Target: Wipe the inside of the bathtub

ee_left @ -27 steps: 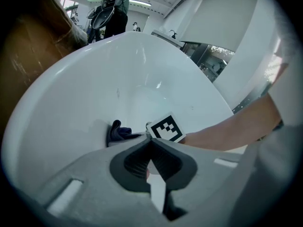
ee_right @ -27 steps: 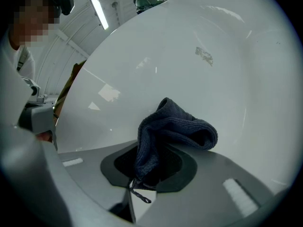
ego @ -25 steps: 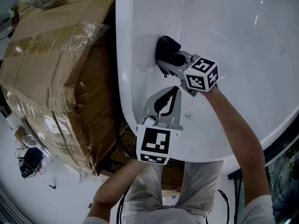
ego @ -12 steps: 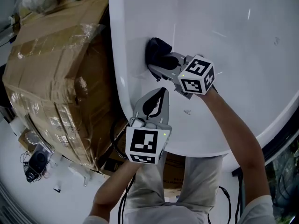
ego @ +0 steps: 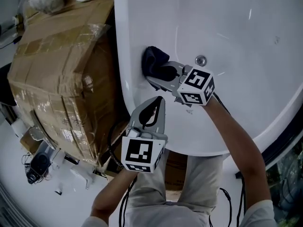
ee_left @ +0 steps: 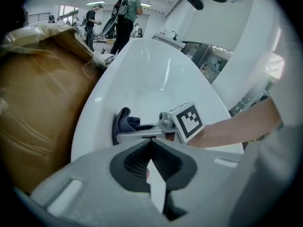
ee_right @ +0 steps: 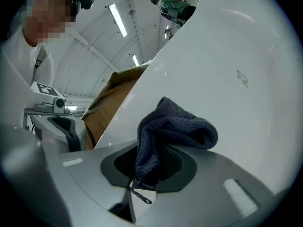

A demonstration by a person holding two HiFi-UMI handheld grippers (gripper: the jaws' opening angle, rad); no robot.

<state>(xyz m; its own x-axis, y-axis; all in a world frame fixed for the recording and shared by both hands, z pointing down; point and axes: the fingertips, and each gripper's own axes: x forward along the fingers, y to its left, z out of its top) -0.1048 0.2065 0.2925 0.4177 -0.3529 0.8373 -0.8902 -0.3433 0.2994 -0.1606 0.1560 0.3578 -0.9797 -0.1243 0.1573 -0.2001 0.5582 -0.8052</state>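
Observation:
A white bathtub [ego: 246, 27] fills the upper right of the head view. My right gripper [ego: 158, 73] is shut on a dark blue cloth [ego: 152, 62] and holds it against the tub's inner left wall, just below the rim. In the right gripper view the cloth [ee_right: 173, 126] bunches out of the jaws against the white wall [ee_right: 246, 70]. My left gripper [ego: 160, 100] hovers over the tub's near rim, shut with nothing in it. The left gripper view shows the cloth [ee_left: 124, 122] and the right gripper [ee_left: 142, 131] ahead.
A large cardboard box [ego: 61, 74] wrapped in tape stands close against the tub's left side. A round metal drain fitting [ego: 201, 60] sits in the tub wall by the right gripper. People [ee_left: 125, 15] stand far off beyond the tub.
The right gripper and cloth have slid left and a little down along the tub's inner wall. The left gripper has drifted left with it. The drain fitting has come into view.

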